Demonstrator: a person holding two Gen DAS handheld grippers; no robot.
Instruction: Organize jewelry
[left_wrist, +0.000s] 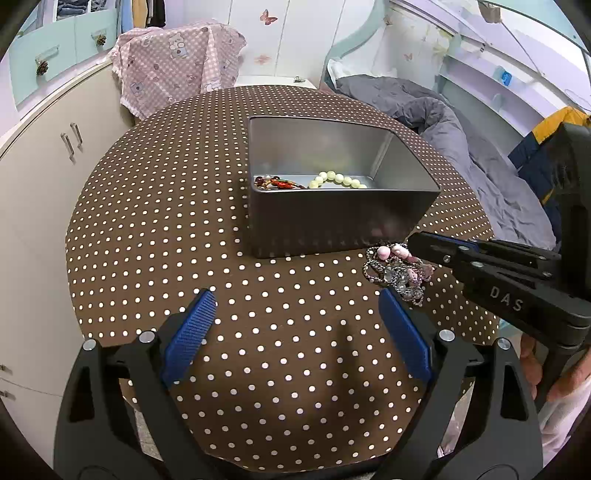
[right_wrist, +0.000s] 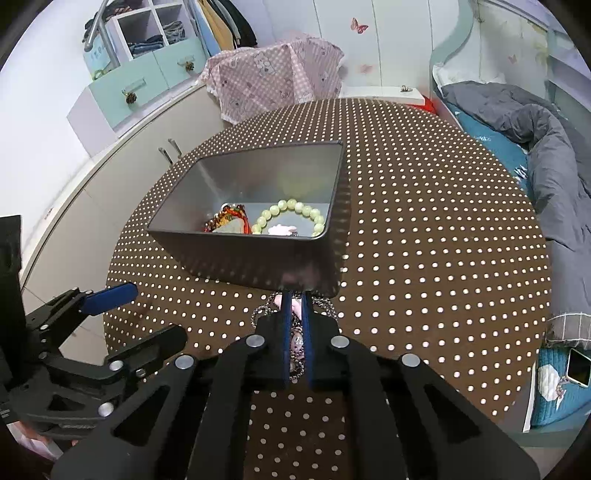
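- A grey tin (left_wrist: 343, 218) sits open on the round dotted table (left_wrist: 147, 258); it is the landmark here.
- Inside the tin, a pale green bead bracelet (right_wrist: 291, 218) lies on the floor toward its right wall, and a red and gold piece (right_wrist: 229, 223) lies toward its left wall.
- A small pink item (right_wrist: 282, 229) rests inside the tin behind its near wall, within the loop of the bracelet.
- A pink and silver necklace (left_wrist: 397, 271) lies bunched on the table just in front of the tin's near right corner.
- The right gripper (right_wrist: 295, 301) is clenched on the necklace, its blue pads (right_wrist: 285, 332) nearly together with beads and chain between them, tips just short of the tin's near wall.
- The left gripper (left_wrist: 297, 314) is released, jaws spread wide, holding nothing, hovering over bare table in front of the tin.
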